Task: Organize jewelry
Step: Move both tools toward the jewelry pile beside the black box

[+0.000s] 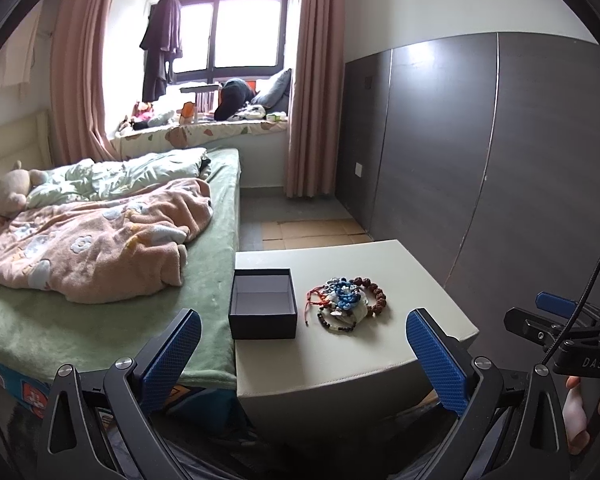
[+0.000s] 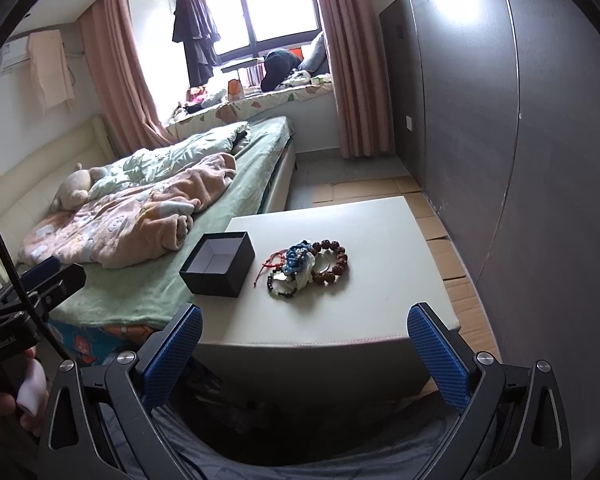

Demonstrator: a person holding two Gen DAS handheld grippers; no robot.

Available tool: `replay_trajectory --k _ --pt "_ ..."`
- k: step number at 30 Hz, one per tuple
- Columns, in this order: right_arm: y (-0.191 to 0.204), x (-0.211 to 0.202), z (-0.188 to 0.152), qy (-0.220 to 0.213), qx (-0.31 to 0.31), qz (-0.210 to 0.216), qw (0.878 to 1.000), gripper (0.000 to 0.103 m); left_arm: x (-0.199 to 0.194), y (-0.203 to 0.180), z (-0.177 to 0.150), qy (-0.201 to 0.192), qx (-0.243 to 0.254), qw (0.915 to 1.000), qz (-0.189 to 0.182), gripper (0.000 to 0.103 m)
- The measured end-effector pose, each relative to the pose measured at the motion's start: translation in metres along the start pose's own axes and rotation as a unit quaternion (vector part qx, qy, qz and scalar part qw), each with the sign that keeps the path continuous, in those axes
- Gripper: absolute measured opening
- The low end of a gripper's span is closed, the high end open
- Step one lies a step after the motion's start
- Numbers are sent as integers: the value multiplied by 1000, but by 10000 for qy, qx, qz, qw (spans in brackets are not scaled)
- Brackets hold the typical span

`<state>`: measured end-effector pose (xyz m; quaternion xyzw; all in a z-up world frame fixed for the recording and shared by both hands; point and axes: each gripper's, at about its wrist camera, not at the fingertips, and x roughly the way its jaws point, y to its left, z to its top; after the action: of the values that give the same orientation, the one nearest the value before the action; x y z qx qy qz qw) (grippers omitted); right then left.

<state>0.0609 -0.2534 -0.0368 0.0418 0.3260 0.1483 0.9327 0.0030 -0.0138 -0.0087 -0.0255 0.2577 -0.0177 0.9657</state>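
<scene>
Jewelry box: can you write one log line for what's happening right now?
box: open, empty | bracelets: piled beside box on stool | left gripper: open, holds nothing | right gripper: open, holds nothing

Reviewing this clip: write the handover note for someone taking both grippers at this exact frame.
Left gripper: open, empty, held short of the table.
Right gripper: open, empty, also short of the table.
Black box: lid off, nothing inside, on the white table by the bed side.
Jewelry pile: just right of the box; brown bead bracelet, blue knotted piece, red cord and dark bead strand tangled together.
Done: nothing.
Left: move every piece into the box.
</scene>
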Motion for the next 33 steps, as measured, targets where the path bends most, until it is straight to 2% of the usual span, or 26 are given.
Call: replay_trajectory --k 12,13,22,33 --pt "2 4 -8 66 117 -98 9999 103 13 -10 3 78 70 9996 -269 102" --pt "3 5 -9 79 106 -88 9999 103 13 3 -3 83 49 9995 -291 102" --pt "12 9 -4 72 -8 -101 9999 103 14 8 -3 90 -21 9996 -276 102" --pt "12 -7 -4 42 22 -201 9998 103 13 4 -2 156 -11 9993 -329 102"
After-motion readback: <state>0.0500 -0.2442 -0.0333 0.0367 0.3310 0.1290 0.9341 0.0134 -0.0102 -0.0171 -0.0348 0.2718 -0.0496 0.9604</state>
